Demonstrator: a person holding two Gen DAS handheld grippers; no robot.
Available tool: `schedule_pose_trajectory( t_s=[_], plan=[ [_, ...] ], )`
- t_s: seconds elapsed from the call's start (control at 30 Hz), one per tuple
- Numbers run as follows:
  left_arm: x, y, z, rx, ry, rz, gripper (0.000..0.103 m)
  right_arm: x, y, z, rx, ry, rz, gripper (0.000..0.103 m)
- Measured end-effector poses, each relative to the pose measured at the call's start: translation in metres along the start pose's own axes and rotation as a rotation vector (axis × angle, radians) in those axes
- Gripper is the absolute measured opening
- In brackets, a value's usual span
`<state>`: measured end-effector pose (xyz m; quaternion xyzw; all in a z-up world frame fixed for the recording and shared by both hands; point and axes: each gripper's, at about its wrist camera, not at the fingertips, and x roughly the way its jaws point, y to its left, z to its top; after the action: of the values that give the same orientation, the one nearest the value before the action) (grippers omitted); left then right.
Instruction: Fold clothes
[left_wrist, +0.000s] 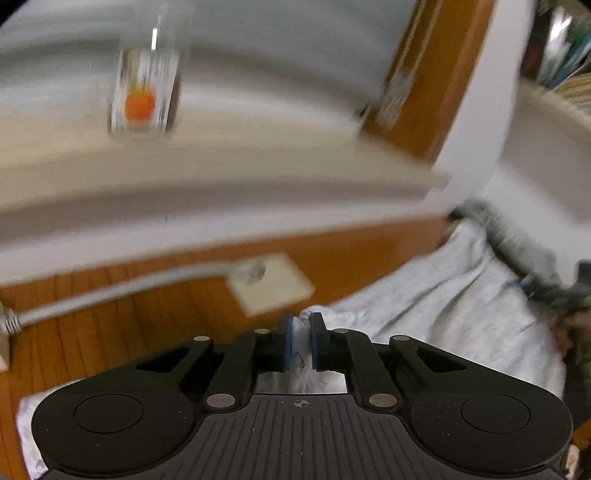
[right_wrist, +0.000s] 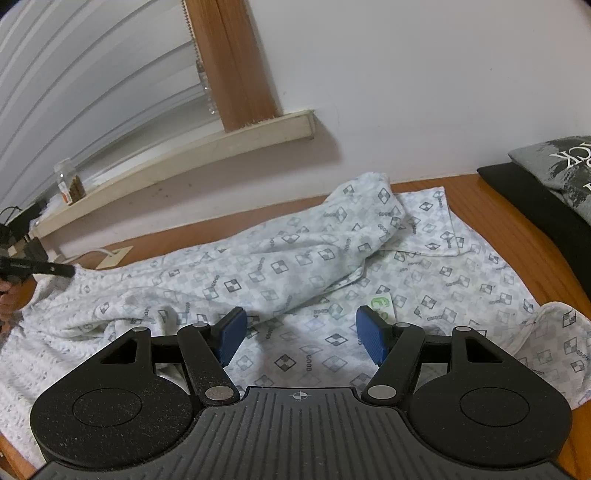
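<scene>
Shirt (right_wrist: 295, 266) soft, checked | left gripper (left_wrist: 300, 341) pinching it | right gripper (right_wrist: 301, 332) wide, empty

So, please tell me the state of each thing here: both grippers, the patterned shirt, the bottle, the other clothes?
Left gripper: shut on the shirt's fabric.
Right gripper: open, empty, above the shirt.
Patterned shirt: spread on the wooden surface, rumpled, partly folded over.
Bottle: upright on the window sill.
Grey garment: folded, lying on a black one.
</scene>
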<state>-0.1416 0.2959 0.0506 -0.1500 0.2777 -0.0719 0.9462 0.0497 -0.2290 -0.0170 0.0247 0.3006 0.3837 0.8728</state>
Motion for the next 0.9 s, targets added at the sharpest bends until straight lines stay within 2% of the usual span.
schedule_pose_trajectory(
  t_s=[0.07,0.13,0.2,0.23,0.3,0.37,0.47,0.57,0.77,0.9],
  plan=[
    [-0.030,-0.002,0.004,-0.037,-0.098,-0.003,0.011,0.000,-0.001,0.000,0.003,0.001,0.005,0.065],
    [-0.054,-0.002,0.007,-0.049,-0.162,0.048,0.011,0.000,-0.001,0.000,0.004,0.001,0.007,0.065],
    [-0.054,0.001,0.008,-0.039,-0.108,0.133,0.014,0.000,-0.001,0.000,0.004,0.001,0.010,0.065],
    [-0.051,0.003,0.007,-0.030,-0.069,0.169,0.019,0.000,-0.001,0.000,0.005,0.001,0.012,0.065],
    [-0.047,0.009,0.000,-0.022,-0.022,0.220,0.037,-0.001,-0.001,0.000,0.005,0.001,0.014,0.065],
    [-0.048,0.007,-0.009,-0.023,-0.009,0.221,0.048,-0.001,0.000,0.001,0.001,0.001,0.010,0.065],
    [-0.051,0.002,-0.023,-0.026,0.003,0.206,0.049,-0.001,0.000,0.001,-0.002,0.002,0.008,0.065],
    [-0.054,-0.003,-0.037,-0.030,0.015,0.192,0.055,-0.001,0.000,0.000,-0.002,0.002,0.007,0.066],
    [-0.058,-0.014,-0.064,-0.031,0.045,0.167,0.055,-0.001,0.001,0.000,-0.001,0.002,0.006,0.066],
    [-0.049,-0.022,-0.073,0.015,0.068,0.199,0.053,-0.001,0.001,0.000,0.000,0.002,0.005,0.066]
  ],
)
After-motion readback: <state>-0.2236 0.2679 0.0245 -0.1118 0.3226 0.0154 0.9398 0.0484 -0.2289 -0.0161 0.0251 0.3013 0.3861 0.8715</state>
